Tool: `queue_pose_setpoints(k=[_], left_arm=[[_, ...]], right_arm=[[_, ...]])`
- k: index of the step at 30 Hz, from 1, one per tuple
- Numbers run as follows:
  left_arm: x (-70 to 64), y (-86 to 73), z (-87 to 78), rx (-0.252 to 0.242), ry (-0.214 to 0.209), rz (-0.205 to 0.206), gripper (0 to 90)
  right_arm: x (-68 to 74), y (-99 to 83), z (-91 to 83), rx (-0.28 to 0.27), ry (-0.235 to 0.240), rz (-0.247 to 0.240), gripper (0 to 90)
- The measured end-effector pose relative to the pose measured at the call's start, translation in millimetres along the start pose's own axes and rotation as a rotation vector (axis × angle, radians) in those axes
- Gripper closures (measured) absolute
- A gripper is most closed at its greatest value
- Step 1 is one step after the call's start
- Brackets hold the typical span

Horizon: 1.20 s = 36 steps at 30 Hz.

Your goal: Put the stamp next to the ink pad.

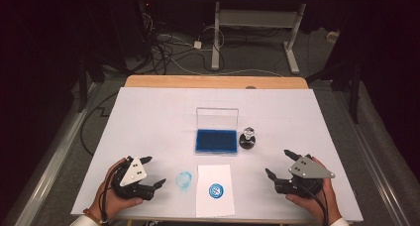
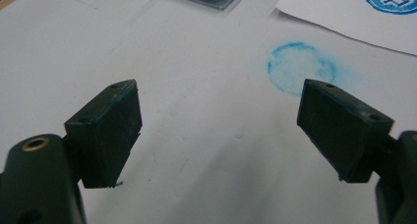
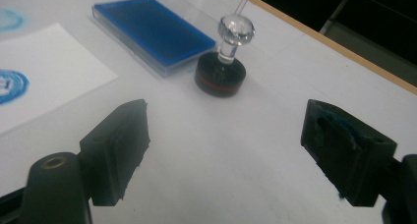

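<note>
Your stamp (image 1: 247,138) stands upright just right of the ink pad (image 1: 215,141), touching neither gripper, and the paper (image 1: 214,190) in front of the pad already carries a blue print (image 1: 215,190). A fainter blue smudge (image 1: 183,180) sits on the table (image 1: 148,112) to the paper's left. Your left gripper (image 1: 148,172) rests left of the pad and nearer you, jaws spread wide with nothing between them; your right gripper (image 1: 278,164) rests right of the pad and nearer you, jaws likewise spread and empty, looking toward the stamp. This reads as a pause between stampings, or the end of one. If you go again, the right gripper has to reach forward and close on the stamp's clear knob (image 3: 236,30), then carry it left over the pad. The path from right gripper to stamp is bare table. The pad's raised lid (image 1: 217,118) stands behind it, so come in from the front or above.
</note>
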<state>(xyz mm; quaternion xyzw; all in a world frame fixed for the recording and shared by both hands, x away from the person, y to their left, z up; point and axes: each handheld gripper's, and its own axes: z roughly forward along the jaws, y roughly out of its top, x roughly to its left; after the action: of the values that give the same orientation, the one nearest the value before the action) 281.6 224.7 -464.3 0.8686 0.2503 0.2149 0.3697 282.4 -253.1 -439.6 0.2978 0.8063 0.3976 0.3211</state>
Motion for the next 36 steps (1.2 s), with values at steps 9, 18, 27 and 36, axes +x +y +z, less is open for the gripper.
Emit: queue_pose_setpoints(k=[9, 18, 27, 36], left_arm=[[-3.6, 0.9, 1.2, 0.009, 0.001, 0.009, 16.4], [-5.6, 0.0, -0.3, 0.012, 0.004, 0.022, 16.5], [-5.7, -1.2, -0.7, 0.008, -0.002, 0.024, 16.4], [-6.7, -0.5, 0.8, 0.015, -0.005, 0.025, 16.4]], right_arm=[[3.4, -17.1, -1.9, 0.015, 0.002, 0.025, 18.3], [6.2, -11.4, -4.6, -0.031, 0.0, 0.013, 16.8], [11.0, -7.5, -6.1, -0.039, 0.003, -0.01, 16.7], [11.1, -7.3, -7.5, -0.044, 0.002, -0.012, 18.2]])
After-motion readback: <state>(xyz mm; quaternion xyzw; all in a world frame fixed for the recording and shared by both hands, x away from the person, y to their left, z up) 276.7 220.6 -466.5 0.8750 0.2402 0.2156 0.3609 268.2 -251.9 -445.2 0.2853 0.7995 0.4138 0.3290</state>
